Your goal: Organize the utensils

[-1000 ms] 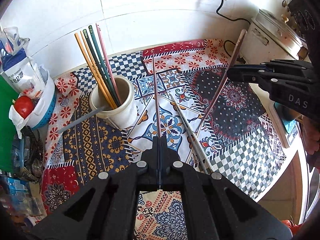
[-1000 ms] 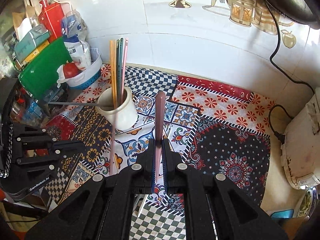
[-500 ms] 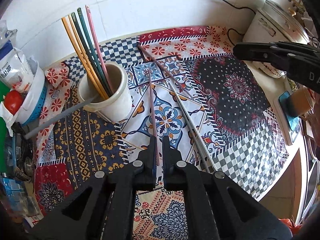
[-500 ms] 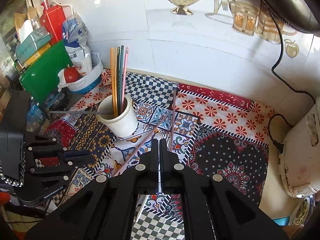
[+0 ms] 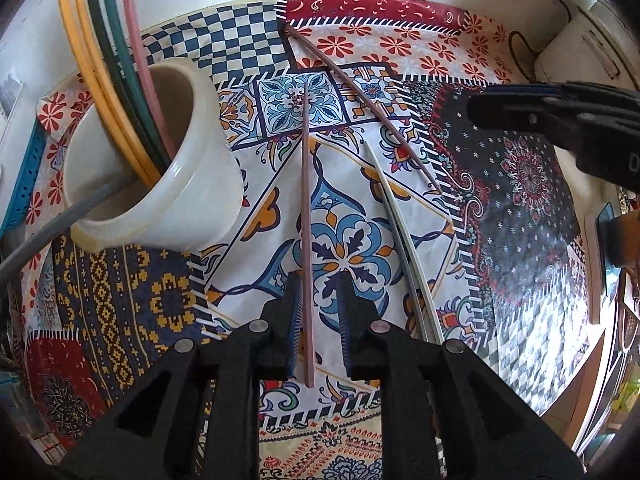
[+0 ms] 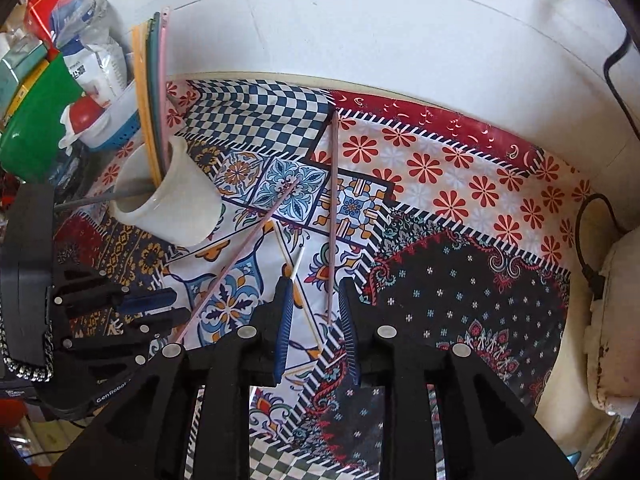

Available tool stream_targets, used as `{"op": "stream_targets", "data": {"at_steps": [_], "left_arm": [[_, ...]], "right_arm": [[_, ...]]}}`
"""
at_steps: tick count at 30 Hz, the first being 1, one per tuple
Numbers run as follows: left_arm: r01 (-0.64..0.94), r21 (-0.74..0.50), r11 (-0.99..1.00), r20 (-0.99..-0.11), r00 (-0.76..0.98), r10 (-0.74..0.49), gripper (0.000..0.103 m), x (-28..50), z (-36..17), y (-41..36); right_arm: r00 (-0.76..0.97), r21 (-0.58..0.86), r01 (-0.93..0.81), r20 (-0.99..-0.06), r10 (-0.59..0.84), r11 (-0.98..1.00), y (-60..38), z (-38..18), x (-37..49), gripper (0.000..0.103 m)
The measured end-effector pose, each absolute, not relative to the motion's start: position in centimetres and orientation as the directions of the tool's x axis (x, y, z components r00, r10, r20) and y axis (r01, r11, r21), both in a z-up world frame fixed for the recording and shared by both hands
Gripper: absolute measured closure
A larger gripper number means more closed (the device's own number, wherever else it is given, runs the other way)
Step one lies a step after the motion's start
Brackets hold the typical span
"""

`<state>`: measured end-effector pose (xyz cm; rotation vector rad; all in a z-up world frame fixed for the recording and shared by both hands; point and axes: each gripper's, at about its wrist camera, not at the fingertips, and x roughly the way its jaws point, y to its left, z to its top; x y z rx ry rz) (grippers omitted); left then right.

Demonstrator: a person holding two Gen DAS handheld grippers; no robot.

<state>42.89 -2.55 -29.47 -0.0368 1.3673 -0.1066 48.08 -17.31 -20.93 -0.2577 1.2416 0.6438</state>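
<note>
Left wrist view: the left gripper (image 5: 318,300) has just been opening, and its fingers (image 5: 294,312) now stand slightly apart around a pinkish-brown chopstick (image 5: 306,208) that lies flat on the patterned cloth (image 5: 520,208) over the counter, untouched by either pad. A pale pair of chopsticks (image 5: 404,248) lies just right of it and a darker one (image 5: 360,100) slants farther off. The white cup (image 5: 160,184) at left holds yellow, green and pink sticks.

Right wrist view: the right gripper (image 6: 316,312) has likewise just been opening; between its fingers lie the brown stick's (image 6: 332,216) near tip and a white one (image 6: 298,272), neither gripped. These thin, smooth sticks could roll or cross, so a careless pinch might miss.
</note>
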Motion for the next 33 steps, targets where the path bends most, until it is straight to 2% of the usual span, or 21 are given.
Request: {"op": "stream_targets", "data": {"at_steps": [10, 15, 22, 24, 29, 33], "left_arm": [[0.063, -0.039, 0.997, -0.979, 0.196, -0.051, 0.087, 44.6, -30.4, -2.5], [0.046, -0.043, 0.998, -0.978, 0.201, -0.051, 0.087, 44.7, -30.4, -2.0], [0.034, -0.045, 0.998, -0.976, 0.213, -0.051, 0.087, 44.4, -30.1, -0.8], [0.037, -0.045, 0.998, -0.976, 0.211, -0.052, 0.087, 44.4, -30.1, -0.6], [0.043, -0.052, 0.998, -0.978, 0.202, -0.060, 0.087, 44.7, -30.0, -1.1], [0.044, -0.076, 0.996, -0.976, 0.203, -0.084, 0.087, 46.0, -29.8, -1.7]], "right_arm": [[0.085, 0.185, -0.592, -0.953, 0.289, 0.784, -12.2, -26.1, 55.7, 0.082], [0.097, 0.144, -0.609, -0.962, 0.253, 0.780, -10.1, -27.7, 57.8, 0.083], [0.137, 0.101, -0.614, -0.963, 0.233, 0.783, -8.0, -28.3, 59.0, 0.090], [0.156, 0.084, -0.615, -0.962, 0.225, 0.784, -7.5, -28.3, 59.0, 0.095], [0.156, 0.111, -0.595, -0.956, 0.250, 0.796, -8.1, -28.0, 58.3, 0.096], [0.181, 0.157, -0.574, -0.933, 0.312, 0.804, -10.6, -25.6, 56.6, 0.096]]}}
